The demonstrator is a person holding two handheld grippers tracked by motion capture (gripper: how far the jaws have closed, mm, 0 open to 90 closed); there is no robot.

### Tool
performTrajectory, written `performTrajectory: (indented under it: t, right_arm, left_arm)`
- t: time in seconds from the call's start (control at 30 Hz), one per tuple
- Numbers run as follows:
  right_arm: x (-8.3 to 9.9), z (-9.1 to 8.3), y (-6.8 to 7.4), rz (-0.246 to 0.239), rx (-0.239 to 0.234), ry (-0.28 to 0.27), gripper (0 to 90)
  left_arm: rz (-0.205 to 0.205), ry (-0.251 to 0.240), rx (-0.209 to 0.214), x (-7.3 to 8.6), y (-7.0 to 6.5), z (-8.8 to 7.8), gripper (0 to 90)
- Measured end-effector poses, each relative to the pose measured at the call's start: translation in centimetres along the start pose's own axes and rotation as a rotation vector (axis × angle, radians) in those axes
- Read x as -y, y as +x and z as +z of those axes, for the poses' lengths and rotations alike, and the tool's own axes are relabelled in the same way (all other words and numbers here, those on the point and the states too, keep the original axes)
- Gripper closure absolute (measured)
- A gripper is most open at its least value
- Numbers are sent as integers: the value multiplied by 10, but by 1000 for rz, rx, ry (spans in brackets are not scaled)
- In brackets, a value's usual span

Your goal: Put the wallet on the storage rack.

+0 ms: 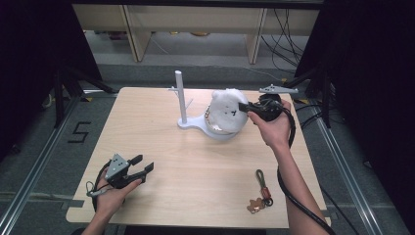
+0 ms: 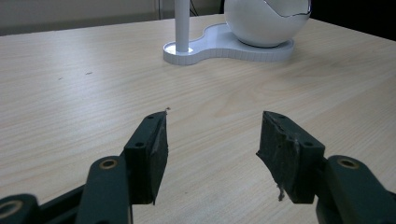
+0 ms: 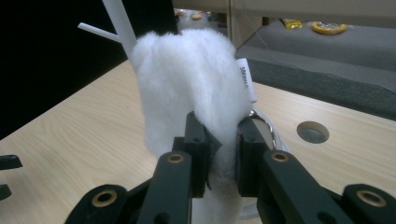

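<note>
A white fluffy cloth (image 1: 226, 107) hangs over the round white bowl (image 1: 222, 131) of a stand at the table's far middle. My right gripper (image 1: 243, 106) is shut on that cloth; in the right gripper view the fluffy cloth (image 3: 187, 88) is pinched between the black pads (image 3: 198, 154) and drapes above them. A white post (image 1: 180, 95) with small pegs rises from the stand's base. My left gripper (image 1: 142, 164) rests near the front left of the table, open, with nothing between its fingers (image 2: 149, 154). The white bowl (image 2: 266, 21) and post (image 2: 182, 25) lie far ahead of it.
A keyring with a brown leather tag and a green strap (image 1: 260, 192) lies at the front right of the wooden table (image 1: 195, 161). A round hole (image 3: 313, 132) is cut in the tabletop behind the cloth. Black frames and cables stand around the table.
</note>
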State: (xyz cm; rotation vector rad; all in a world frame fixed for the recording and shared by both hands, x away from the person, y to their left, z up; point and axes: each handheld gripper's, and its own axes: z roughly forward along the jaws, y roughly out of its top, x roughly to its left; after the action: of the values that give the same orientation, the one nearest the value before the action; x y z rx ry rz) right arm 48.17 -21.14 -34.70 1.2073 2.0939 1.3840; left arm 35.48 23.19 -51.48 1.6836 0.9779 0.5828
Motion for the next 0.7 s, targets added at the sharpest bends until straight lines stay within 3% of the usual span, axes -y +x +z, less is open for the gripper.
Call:
performTrajectory:
  t: [0.27,0.33,0.43,0.57,0.7]
  right_arm:
    - [-3,12,-8,15,30,14,792]
    - [-4,14,-6,45,38,25,792]
    - [-5,19,-9,7,48,23,792]
    - [-6,23,-9,28,61,31,791]
    - [-8,28,-10,18,68,44,790]
  left_arm:
    - [-3,3,5,1,0,0,415]
    - [-4,3,5,1,0,0,415]
    - [-4,4,4,1,0,0,415]
    - [-4,4,4,1,0,0,415]
    - [-3,7,3,1,0,0,415]
